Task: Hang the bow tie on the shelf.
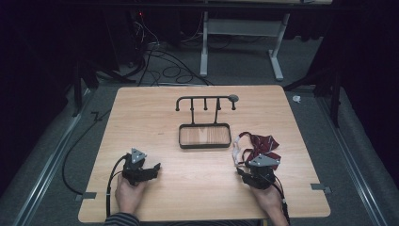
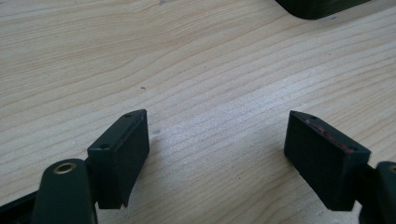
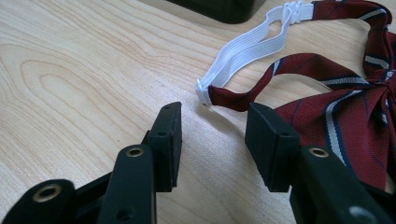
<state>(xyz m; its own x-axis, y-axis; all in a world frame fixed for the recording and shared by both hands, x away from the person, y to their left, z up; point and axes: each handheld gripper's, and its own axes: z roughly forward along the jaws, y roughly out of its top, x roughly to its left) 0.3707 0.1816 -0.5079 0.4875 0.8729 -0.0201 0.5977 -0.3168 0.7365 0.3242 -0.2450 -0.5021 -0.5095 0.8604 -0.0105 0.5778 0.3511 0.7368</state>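
A dark red striped bow tie (image 1: 262, 145) with a white elastic strap (image 1: 236, 151) lies on the wooden table (image 1: 202, 188), right of centre. My right gripper (image 1: 244, 170) rests just in front of it, open with nothing between the jaws. In the right gripper view the strap (image 3: 247, 45) and the red cloth (image 3: 336, 116) lie just beyond and to the right of that gripper (image 3: 212, 123). My left gripper (image 1: 154, 167) sits at the table's front left, open wide over bare wood (image 2: 217, 128). A black hook rack (image 1: 205, 101) with a tray base (image 1: 205, 136) stands mid-table.
The rack's tray (image 3: 219, 9) is just past the strap in the right gripper view, and its corner (image 2: 322, 7) edges the left gripper view. Cables (image 1: 164, 66) and a white stand frame (image 1: 240, 42) are on the floor beyond the table.
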